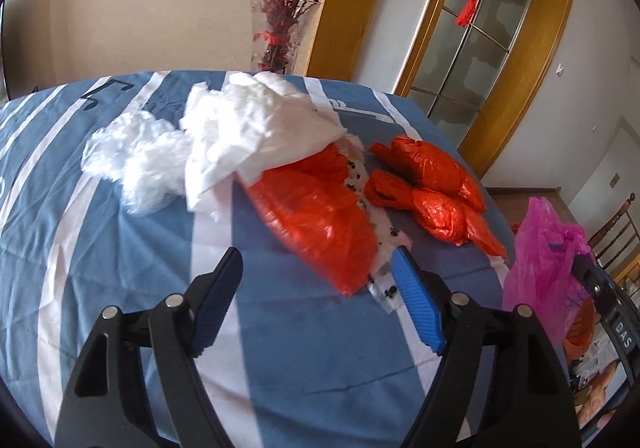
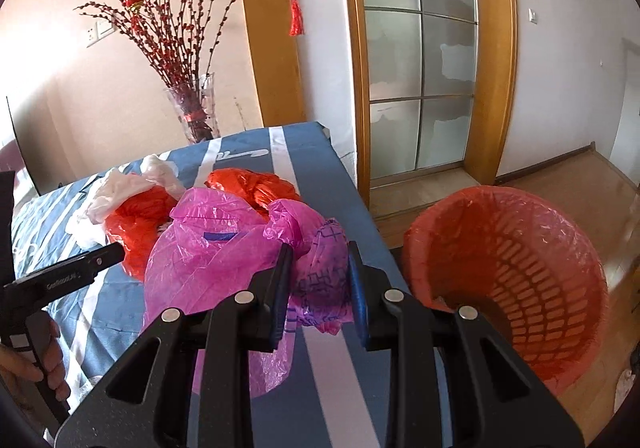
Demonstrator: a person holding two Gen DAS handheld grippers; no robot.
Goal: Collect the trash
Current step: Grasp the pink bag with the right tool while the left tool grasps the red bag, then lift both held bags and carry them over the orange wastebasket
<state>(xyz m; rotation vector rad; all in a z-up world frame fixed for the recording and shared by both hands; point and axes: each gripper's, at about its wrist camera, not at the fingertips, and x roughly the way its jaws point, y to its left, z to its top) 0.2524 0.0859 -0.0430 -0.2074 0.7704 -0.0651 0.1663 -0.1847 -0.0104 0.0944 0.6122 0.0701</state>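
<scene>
L gripper [image 1: 316, 268] jaws wide, empty; R gripper [image 2: 320, 272] clamped, apparently on pink bag [image 2: 224, 248].

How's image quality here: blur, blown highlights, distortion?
Left wrist view: the orange bag is motion-smeared at its near end, the white bags nearly blown out, and the door frame bows from the fisheye. Right wrist view: the wall at left is washed out, while the pink bag is sharp.

Soft daylight, mild shadows, slight motion blur, heavy fisheye edge vignetting.
</scene>
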